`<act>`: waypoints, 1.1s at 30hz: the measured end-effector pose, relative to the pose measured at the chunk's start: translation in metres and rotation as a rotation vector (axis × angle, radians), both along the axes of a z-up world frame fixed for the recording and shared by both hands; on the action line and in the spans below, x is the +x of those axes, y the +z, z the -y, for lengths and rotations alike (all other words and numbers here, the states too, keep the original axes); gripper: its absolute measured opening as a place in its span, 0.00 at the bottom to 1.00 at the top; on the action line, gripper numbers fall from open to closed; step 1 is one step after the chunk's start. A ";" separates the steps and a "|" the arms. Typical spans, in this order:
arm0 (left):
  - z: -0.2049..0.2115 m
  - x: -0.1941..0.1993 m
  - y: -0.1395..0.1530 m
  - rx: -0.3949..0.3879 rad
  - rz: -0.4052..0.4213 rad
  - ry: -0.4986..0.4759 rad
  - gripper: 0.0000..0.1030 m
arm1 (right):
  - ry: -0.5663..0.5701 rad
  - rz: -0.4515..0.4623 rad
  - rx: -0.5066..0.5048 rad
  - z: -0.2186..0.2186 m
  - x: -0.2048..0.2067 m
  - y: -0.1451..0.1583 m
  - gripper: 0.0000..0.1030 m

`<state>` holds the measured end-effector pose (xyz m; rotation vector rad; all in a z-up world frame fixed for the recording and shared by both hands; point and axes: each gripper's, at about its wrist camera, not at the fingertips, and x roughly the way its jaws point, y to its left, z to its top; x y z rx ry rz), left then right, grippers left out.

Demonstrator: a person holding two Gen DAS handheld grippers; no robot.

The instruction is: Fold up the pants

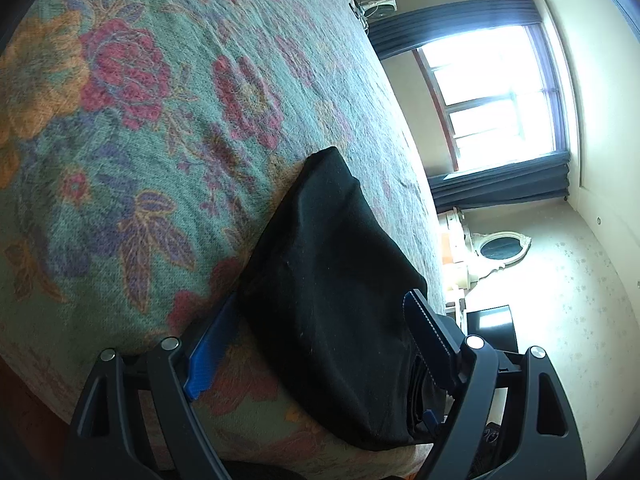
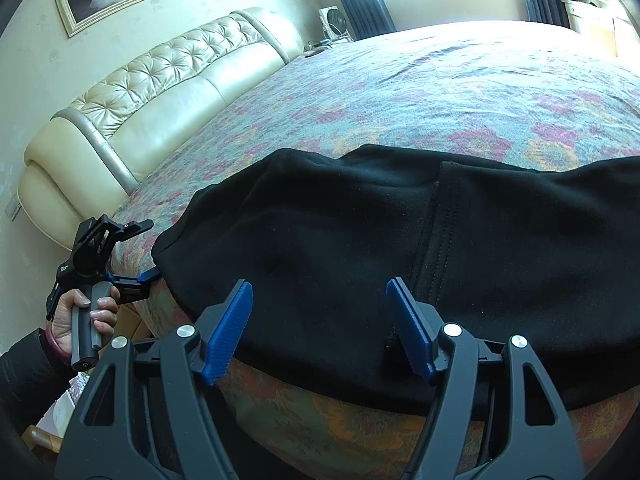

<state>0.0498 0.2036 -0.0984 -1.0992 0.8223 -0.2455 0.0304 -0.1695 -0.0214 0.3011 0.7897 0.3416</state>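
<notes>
While I hold both rigs near the bed's edge, this is what I see:

Pants: one pair of black pants [image 2: 360,248], soft matte knit with faint lint, folded into a thick flat slab; a stitched seam runs down it at about 1 o'clock from my right tool. It lies on the bedspread at the near edge of the bed.

Left gripper: my left gripper [image 1: 320,344] stands wide, its two ribbed blue pads on either side of the fabric's end; I cannot tell whether they touch it.

Right gripper: my right gripper [image 2: 320,328] is spread apart, two ridged blue pads hovering over the cloth, nothing pinched.

Hand: one hand [image 2: 80,316] in a dark sleeve grips the left tool's grey handle, at 9 o'clock in the right view.

Bedspread: one fuzzy woven bedspread [image 1: 160,120], teal with red, orange and purple flowers.

Headboard: one cream tufted leather headboard [image 2: 160,88], rounded and buttoned.

Window: one bright window [image 1: 492,96] between two dark pleated curtains.
</notes>
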 end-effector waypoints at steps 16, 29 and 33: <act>-0.009 -0.003 -0.014 -0.024 -0.133 0.090 0.16 | 0.006 -0.020 0.009 0.000 -0.006 -0.012 0.68; 0.033 0.004 0.071 0.245 0.098 -0.019 0.13 | -0.025 -0.007 0.019 0.016 -0.010 -0.005 0.68; 0.065 0.007 0.102 0.306 0.182 -0.079 0.13 | -0.040 0.002 0.029 0.022 -0.013 0.001 0.68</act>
